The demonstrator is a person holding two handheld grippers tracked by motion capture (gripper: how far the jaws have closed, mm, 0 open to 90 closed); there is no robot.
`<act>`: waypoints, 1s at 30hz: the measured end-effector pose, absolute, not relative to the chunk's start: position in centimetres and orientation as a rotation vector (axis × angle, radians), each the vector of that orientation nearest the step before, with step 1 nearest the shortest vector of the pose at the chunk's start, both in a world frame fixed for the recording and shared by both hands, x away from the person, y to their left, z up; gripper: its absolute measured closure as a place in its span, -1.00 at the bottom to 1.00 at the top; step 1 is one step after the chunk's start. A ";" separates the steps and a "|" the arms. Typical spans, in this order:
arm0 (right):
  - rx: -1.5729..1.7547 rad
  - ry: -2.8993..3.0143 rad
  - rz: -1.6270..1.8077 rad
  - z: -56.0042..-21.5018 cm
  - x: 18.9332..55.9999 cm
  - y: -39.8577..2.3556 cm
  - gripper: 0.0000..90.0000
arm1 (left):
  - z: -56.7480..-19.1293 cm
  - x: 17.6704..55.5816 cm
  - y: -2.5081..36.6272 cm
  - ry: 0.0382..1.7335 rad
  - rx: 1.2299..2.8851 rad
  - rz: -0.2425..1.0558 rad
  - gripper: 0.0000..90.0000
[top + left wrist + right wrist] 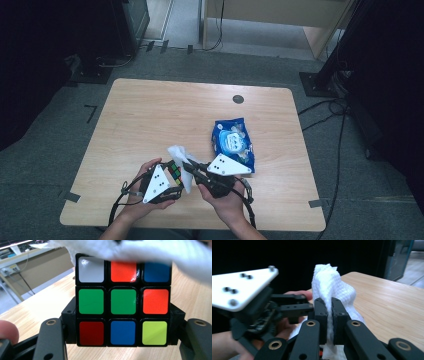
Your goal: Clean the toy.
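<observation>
- Light wood-grain surface, rounded corners, grey carpet around it.
- Both hands low at the near edge, tools angled toward each other.
- Left tool clamped on a glossy Rubik's cube, mixed stickers.
- Right tool pinching a crumpled, textured white wipe, draped over the cube's top.
- Blue wipes pack just beyond the right hand.

A blue packet lies on the wooden worktop, right of the middle. Black cables lie on the grey floor beside it.
</observation>
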State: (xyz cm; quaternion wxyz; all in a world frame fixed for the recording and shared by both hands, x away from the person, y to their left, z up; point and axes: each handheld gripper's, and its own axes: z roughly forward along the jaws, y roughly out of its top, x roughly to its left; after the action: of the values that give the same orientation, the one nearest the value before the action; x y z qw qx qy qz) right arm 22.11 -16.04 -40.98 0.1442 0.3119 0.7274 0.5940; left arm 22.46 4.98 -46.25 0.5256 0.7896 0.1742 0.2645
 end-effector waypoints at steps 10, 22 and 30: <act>1.087 2.095 1.503 -43.5 24.9 -18.3 0.91 | -45.8 22.5 5.5 0.417 1.858 0.632 -0.24; 0.852 2.072 1.685 -39.6 21.3 -16.2 0.90 | -46.3 22.7 5.2 0.435 1.893 0.640 -0.24; 0.966 2.062 1.659 -41.8 22.6 -16.6 0.90 | -46.0 22.6 5.4 0.426 1.885 0.634 -0.24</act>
State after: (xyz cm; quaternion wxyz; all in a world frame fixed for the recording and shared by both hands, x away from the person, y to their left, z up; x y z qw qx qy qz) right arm 22.59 -16.64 -41.79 0.1614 0.3383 0.7224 0.5810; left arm 22.59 5.38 -46.01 0.5258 0.7883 0.1782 0.2653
